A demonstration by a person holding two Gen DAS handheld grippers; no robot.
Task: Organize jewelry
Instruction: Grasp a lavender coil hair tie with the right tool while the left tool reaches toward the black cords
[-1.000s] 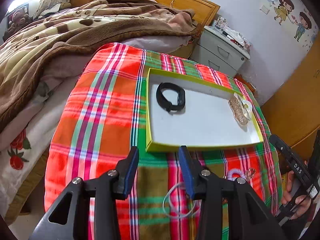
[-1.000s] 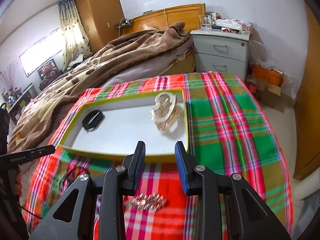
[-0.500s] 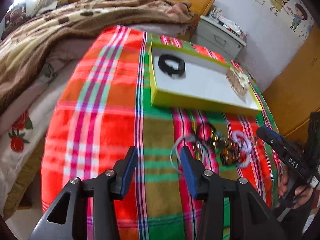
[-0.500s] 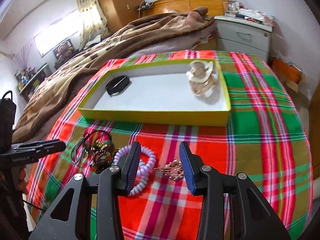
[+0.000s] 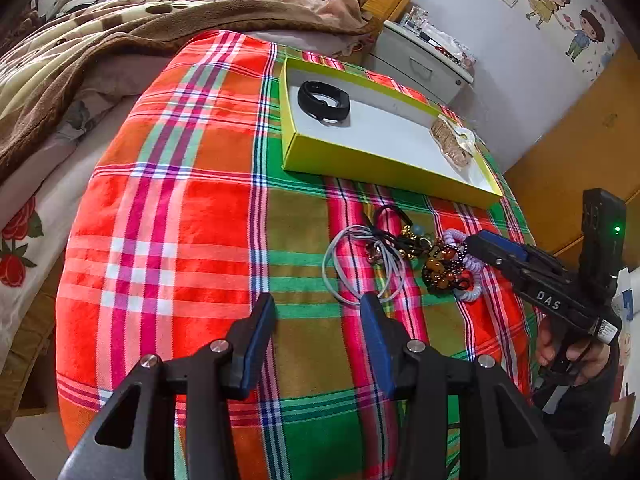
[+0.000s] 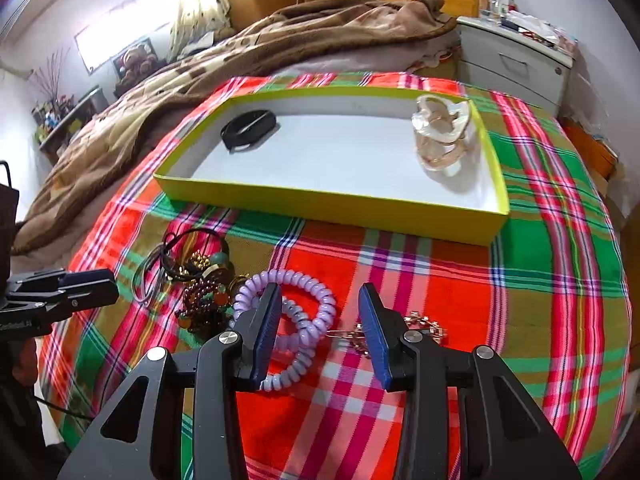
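Observation:
A yellow-green tray [image 5: 384, 168] [image 6: 328, 200] with a white floor lies on the plaid cloth. A black band [image 5: 324, 101] [image 6: 248, 128] sits in its left end and pale gold bracelets [image 5: 452, 142] [image 6: 440, 140] in its right end. In front of the tray lies a loose pile: a grey cord loop [image 5: 352, 264], beaded bracelets [image 5: 440, 268], a lilac spiral coil [image 6: 296, 312] and a rose-gold chain [image 6: 424, 326]. My left gripper [image 5: 317, 302] is open just short of the cord loop. My right gripper [image 6: 320, 292] is open above the coil and chain, gripping nothing.
The plaid cloth [image 5: 180, 220] covers a rounded table that drops off on all sides. A bed with a brown blanket [image 5: 140, 12] lies behind, a grey nightstand [image 6: 516, 60] at the back right. A hand [image 5: 560, 344] holds the right gripper.
Both grippers drew back from the tray towards the near edge and dipped lower, so the loose pile came into view. The right jaws spread wider. Nothing was picked up.

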